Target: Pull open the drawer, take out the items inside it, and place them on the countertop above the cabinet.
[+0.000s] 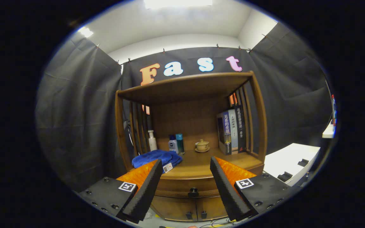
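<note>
Three bottles (152,140), three books (232,130), one blue towel (156,157), one teacup (202,145).

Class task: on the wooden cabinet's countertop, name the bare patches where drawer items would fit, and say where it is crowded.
Bare wood on the countertop lies between the blue towel and the upright books, in front of the lidded teacup. The back left is crowded by bottles. The open gripper holds nothing.

Countertop (198,166): blue towel (155,157), bottles (173,144), teacup (202,145), books (231,129).
</note>
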The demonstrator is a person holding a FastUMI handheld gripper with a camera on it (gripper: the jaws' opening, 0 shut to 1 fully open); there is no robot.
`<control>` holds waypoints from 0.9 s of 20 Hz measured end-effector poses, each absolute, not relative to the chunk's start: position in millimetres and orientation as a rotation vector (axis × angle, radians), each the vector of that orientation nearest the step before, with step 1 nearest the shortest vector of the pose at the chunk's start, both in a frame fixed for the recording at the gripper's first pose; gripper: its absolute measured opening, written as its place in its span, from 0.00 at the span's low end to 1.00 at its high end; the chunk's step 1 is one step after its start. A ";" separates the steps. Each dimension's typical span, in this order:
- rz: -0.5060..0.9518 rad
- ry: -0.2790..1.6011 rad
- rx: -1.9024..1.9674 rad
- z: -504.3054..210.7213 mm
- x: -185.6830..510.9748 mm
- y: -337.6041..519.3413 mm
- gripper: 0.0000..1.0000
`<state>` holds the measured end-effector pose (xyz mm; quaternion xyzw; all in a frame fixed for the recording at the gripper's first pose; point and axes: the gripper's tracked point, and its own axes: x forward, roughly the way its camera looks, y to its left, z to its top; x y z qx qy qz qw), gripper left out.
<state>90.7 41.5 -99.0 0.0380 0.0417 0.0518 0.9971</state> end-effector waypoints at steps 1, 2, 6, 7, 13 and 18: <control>0.106 0.088 0.084 -118.2 106.4 44.4 0.98; 0.100 0.099 0.088 -142.7 122.7 44.0 0.98; 0.036 0.147 0.079 -227.6 162.0 29.1 0.98; 0.032 0.173 0.050 -250.2 167.5 23.8 0.99; 0.024 0.269 0.002 -314.9 186.5 15.1 0.99; 0.033 0.305 -0.003 -329.9 200.1 16.2 0.82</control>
